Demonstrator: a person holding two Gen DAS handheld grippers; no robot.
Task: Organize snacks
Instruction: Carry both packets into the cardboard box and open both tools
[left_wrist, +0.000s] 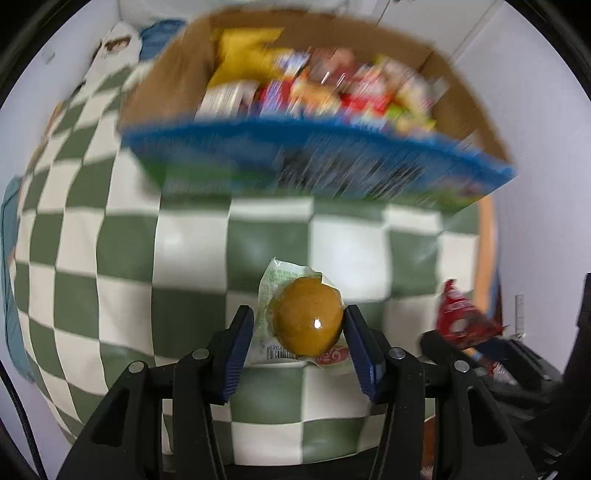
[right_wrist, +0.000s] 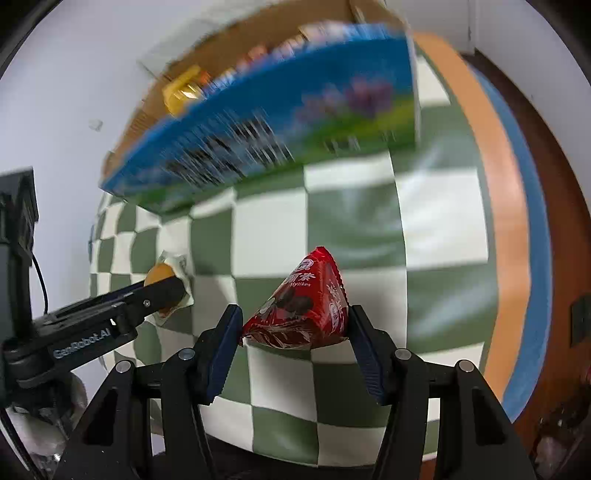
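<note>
My left gripper (left_wrist: 299, 314) is shut on a round yellow-brown snack (left_wrist: 308, 319) in a clear wrapper, held above the green-and-white checkered cloth (left_wrist: 110, 240). My right gripper (right_wrist: 295, 312) is shut on a red triangular snack packet (right_wrist: 299, 306). Beyond both stands a cardboard box (left_wrist: 317, 162) with a blue printed front, filled with several colourful snack packs and blurred in both views. The right wrist view shows the left gripper (right_wrist: 162, 291) to the left with the yellow snack (right_wrist: 159, 271). The red packet (left_wrist: 458, 317) shows at the right edge of the left wrist view.
The checkered cloth (right_wrist: 436, 229) ends at an orange and blue border (right_wrist: 509, 184) on the right, with brown floor (right_wrist: 561, 258) beyond. White walls stand behind the box. Black equipment (right_wrist: 18, 221) is at the far left. A blue fabric (left_wrist: 7, 240) lies along the cloth's left edge.
</note>
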